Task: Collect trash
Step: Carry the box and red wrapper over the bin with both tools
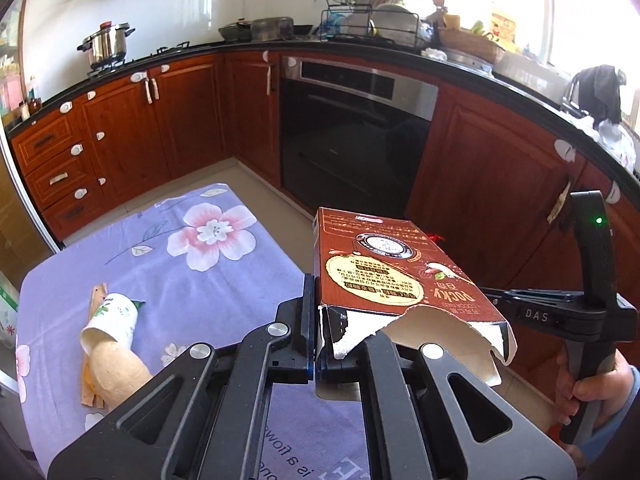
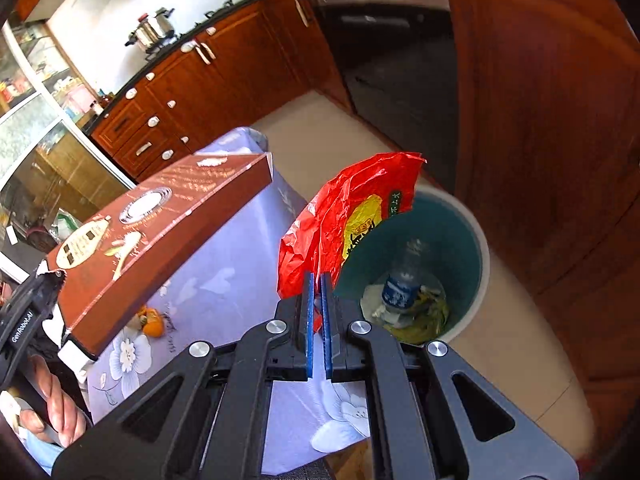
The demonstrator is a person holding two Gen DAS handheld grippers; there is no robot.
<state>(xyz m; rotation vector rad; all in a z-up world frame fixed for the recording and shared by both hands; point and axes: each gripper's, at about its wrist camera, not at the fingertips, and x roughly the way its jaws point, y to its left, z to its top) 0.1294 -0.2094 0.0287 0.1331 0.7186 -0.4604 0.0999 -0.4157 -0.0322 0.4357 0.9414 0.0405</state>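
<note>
Midway, I judge: right claw clamps a red wrapper above the bin, left claw grips the torn box, while a paper cup lies on the table.

A kitchen with red-brown wooden cabinets runs around a corner under a black counter. A built-in oven with a dark glass door sits between the cabinets. On the hob stands a steel pot; further right, a dish rack full of plates. The wall is glossy white. Bright daylight pours in through a window on the right. The floor is pale tile. A purple floral cloth covers the surface.
</note>
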